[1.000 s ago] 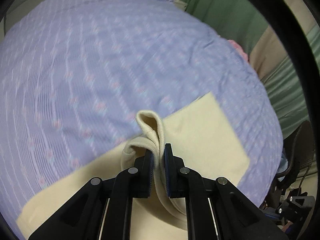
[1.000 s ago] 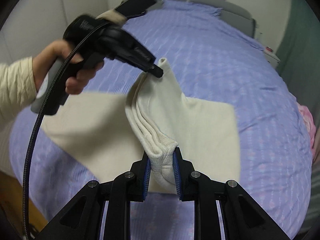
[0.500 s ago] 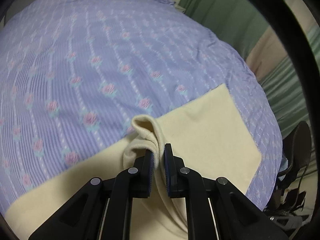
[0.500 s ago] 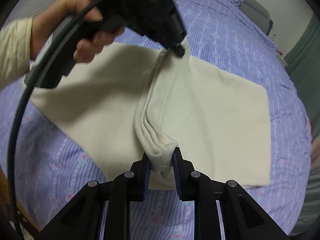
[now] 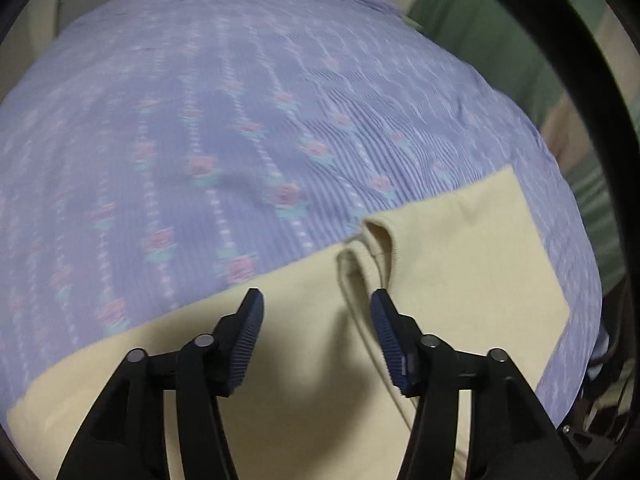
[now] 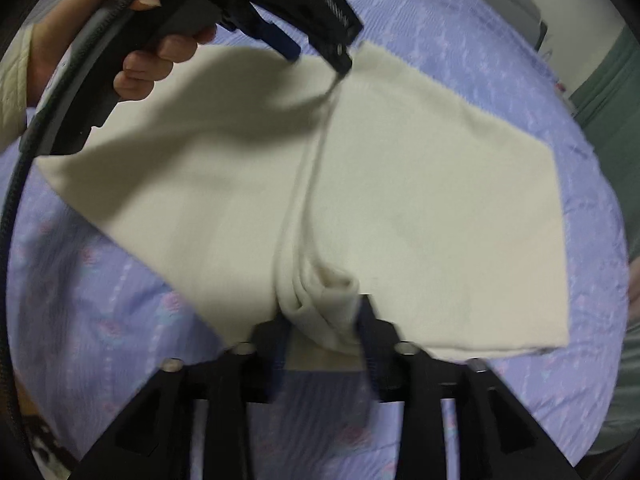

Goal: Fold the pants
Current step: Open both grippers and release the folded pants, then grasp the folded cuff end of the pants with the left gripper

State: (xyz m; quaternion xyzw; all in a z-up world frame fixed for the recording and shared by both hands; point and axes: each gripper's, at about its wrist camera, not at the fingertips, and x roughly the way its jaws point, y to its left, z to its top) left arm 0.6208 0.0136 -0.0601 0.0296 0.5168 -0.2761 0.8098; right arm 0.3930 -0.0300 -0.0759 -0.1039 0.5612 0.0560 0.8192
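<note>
Cream knit pants (image 6: 420, 208) lie folded flat on the bedspread, with a raised ridge along the middle.

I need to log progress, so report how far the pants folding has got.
Done: the cream pants lie folded over on the purple bedspread, layers stacked. In hand: both tools are letting go; the left tool and right tool are opening, with the bunched fold ridge still between their pads. Left: flatten that ridge and probably fold once more.
</note>
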